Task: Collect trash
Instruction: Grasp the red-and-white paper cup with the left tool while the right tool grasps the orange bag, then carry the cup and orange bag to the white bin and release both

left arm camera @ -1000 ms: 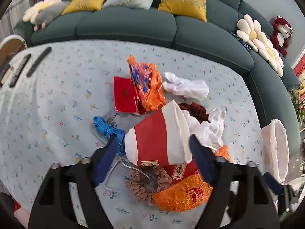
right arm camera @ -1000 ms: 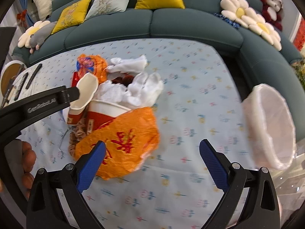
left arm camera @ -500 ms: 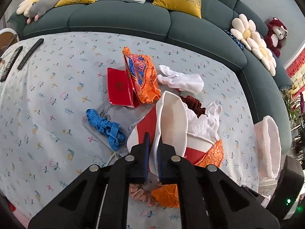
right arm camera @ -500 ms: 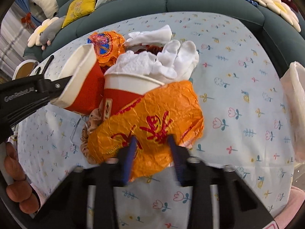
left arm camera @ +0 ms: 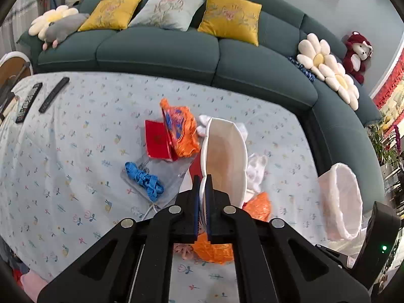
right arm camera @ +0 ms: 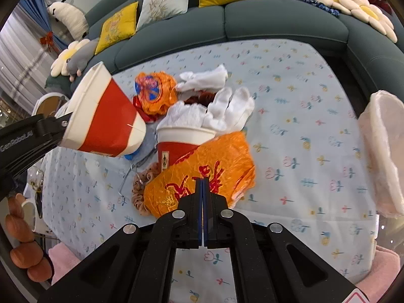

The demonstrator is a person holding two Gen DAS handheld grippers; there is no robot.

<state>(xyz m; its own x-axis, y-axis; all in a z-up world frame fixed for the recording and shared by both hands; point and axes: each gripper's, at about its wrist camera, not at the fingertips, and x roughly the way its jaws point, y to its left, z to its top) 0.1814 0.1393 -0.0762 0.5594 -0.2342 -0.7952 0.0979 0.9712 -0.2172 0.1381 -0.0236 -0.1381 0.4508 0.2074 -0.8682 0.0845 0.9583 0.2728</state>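
Now the left hand-held gripper [left arm camera: 202, 189] pinches the rim of a red-and-white paper cup [right arm camera: 103, 116], holding it tilted clear of the table [left arm camera: 63, 151]. Just ahead, the right hand-held gripper [right arm camera: 202, 189] is clamped on an orange foil wrapper [right arm camera: 202, 166] lying against a tissue-stuffed cup [right arm camera: 181, 139]; a lined bin [right arm camera: 383, 151] stands right.

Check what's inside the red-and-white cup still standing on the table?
White crumpled tissue fills the standing cup and spills over its rim; a white glove lies against it. Anything beneath the tissue is hidden. The orange wrapper covers the cup's lower front.
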